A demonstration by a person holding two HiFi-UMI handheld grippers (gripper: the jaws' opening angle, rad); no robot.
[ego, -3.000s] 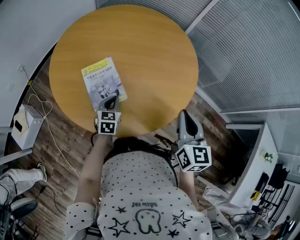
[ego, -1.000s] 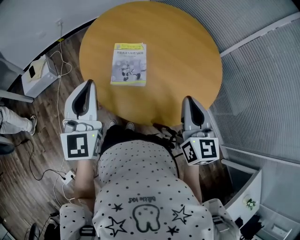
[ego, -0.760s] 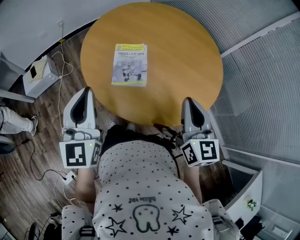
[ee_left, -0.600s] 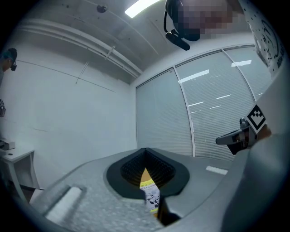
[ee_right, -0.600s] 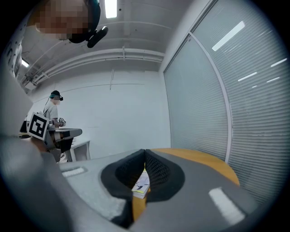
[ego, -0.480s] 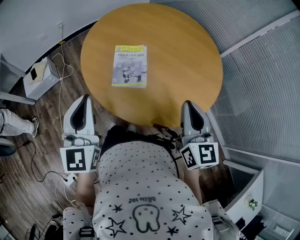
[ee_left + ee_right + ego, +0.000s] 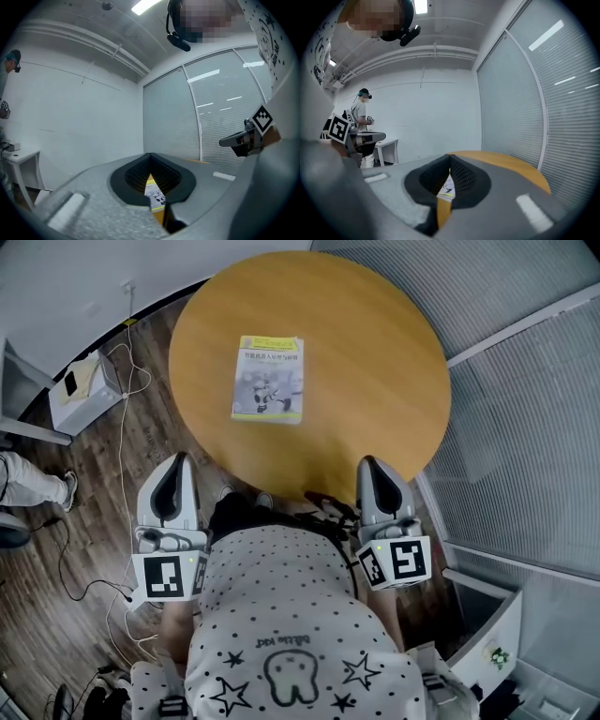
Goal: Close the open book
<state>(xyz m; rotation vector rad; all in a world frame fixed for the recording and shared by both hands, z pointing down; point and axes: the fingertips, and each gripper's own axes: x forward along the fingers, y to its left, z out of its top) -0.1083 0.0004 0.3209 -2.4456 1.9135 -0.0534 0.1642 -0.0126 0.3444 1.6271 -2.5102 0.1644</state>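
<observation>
Your left gripper [image 7: 174, 463] had its jaws pressed together with nothing between them. In the left gripper view [image 7: 150, 158] the pads met at the tip, and only a thin slit showed below them. Your right gripper [image 7: 371, 467] was the same, jaws together and empty, also clear in its own view [image 7: 449, 159]. You held both low in front of your spotted shirt [image 7: 281, 634], one at each side, marker cubes toward you. The left one was over the wood floor [image 7: 103, 512], just off the table's rim. The right one's tip showed at the near edge of the round table [image 7: 375, 352].

The book [image 7: 269, 379] lay flat on the table, already closed, cover up. It sat left of the table's middle, on your left gripper's side, and well apart from both grippers. Neither gripper touched it. You could see it through the slit in both gripper views, small and far off [image 7: 154, 194] [image 7: 446, 187], with the orange tabletop [image 7: 511, 166] around it.

Further out, a white box [image 7: 82, 390] sat on the floor to the left of the table, with cables [image 7: 122, 474] trailing near it. A blinds-covered glass wall [image 7: 525, 427] ran along the right side. In the right gripper view another person [image 7: 361, 110] stood by a white desk [image 7: 386, 143] at the far wall.
</observation>
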